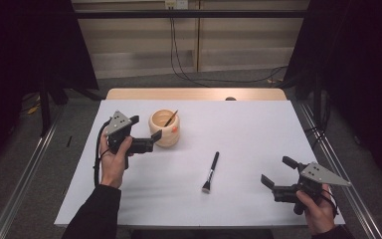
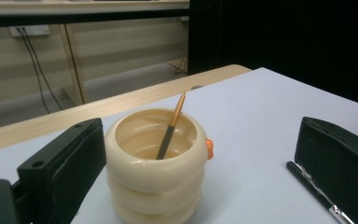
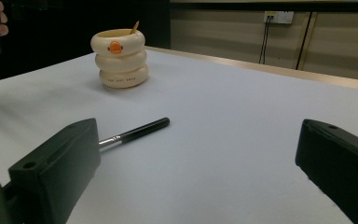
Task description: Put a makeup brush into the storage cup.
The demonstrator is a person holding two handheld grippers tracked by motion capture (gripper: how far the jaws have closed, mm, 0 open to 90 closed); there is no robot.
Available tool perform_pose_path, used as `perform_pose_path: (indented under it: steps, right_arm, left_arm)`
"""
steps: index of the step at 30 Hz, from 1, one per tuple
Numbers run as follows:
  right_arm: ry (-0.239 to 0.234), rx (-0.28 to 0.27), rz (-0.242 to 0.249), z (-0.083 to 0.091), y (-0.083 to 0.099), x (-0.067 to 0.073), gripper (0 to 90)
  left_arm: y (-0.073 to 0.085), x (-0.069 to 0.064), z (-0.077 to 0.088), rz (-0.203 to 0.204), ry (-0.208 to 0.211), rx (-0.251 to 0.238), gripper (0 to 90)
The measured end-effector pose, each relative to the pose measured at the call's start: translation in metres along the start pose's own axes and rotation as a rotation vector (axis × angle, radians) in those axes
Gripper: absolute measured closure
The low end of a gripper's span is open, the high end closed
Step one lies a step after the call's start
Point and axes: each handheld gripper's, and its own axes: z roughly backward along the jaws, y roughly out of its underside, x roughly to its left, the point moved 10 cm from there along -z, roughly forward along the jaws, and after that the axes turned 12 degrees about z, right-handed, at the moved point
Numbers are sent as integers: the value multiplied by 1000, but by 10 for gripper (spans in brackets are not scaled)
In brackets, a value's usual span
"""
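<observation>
High view showed the left tool point(image 1: 145, 130) wide around the cup point(image 1: 164, 129); closing off-centre could tip it. Right tool point(image 1: 274, 171) wide.

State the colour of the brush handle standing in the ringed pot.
Orange at the top, dark grey lower down: brush handle in the cream pot, clearest in the left gripper view.

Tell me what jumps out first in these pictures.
A cream ringed holder stands at the table's far left with an orange-handled brush leaning inside it; the left gripper hovers open beside it. A black makeup brush lies alone mid-table, and the right gripper, open, points toward it from the near right.
</observation>
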Motion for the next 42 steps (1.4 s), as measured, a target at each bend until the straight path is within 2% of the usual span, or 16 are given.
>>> perform_pose_path:
  steps: [3, 6, 10, 14, 16, 18, 20, 24, 29, 30, 32, 33, 35, 37, 40, 42]
  right_arm:
    - [3, -1, 0, 0, 0, 0, 0]
    - [0, -2, 4, 0, 0, 0, 0]
    - [1, -2, 4, 0, 0, 0, 0]
    - [-3, -1, -1, 0, 0, 0, 0]
    - [-7, 1, 1, 0, 0, 1, 0]
    - [-4, -1, 3, 0, 0, 0, 0]
    - [-3, -2, 6, 0, 0, 0, 0]
    - [-3, -1, 4, 0, 0, 0, 0]
    - [-7, 1, 1, 0, 0, 1, 0]
    - [-5, 0, 4, -1, 0, 0, 0]
    - [-5, -1, 3, 0, 0, 0, 0]
    - [-2, -1, 2, 0, 0, 0, 0]
    - [-3, 2, 1, -1, 0, 0, 0]
    - [-4, 0, 3, -1, 0, 0, 0]
    - [-4, 5, -4, -2, 0, 1, 0]
    - [-4, 3, -2, -3, 0, 0, 0]
  left_arm:
    - [3, 0, 6, -1, -9, -7, 16]
    - [8, 3, 11, -13, -43, -5, 15]
    - [14, -2, 18, -3, -22, -5, 18]
    - [13, -2, 26, 2, -48, -27, 18]
    - [13, -4, 30, 1, -44, -34, 18]
    - [16, -3, 33, -22, -57, -26, 21]
    - [19, -3, 36, -3, -48, -24, 23]
    - [25, -5, 42, -31, -63, -19, 22]
    - [33, -11, 49, -36, -51, -27, 18]
    - [35, -9, 51, -41, -67, -27, 16]
    - [41, -10, 54, -21, -58, -28, 14]
    - [45, -10, 56, -8, -67, -26, 15]
    - [49, -9, 59, -1, -86, -27, 15]
    - [53, -11, 62, 10, -79, -29, 14]
    - [58, -12, 69, 3, -90, -29, 14]
    - [64, -15, 73, 18, -91, -10, 14]
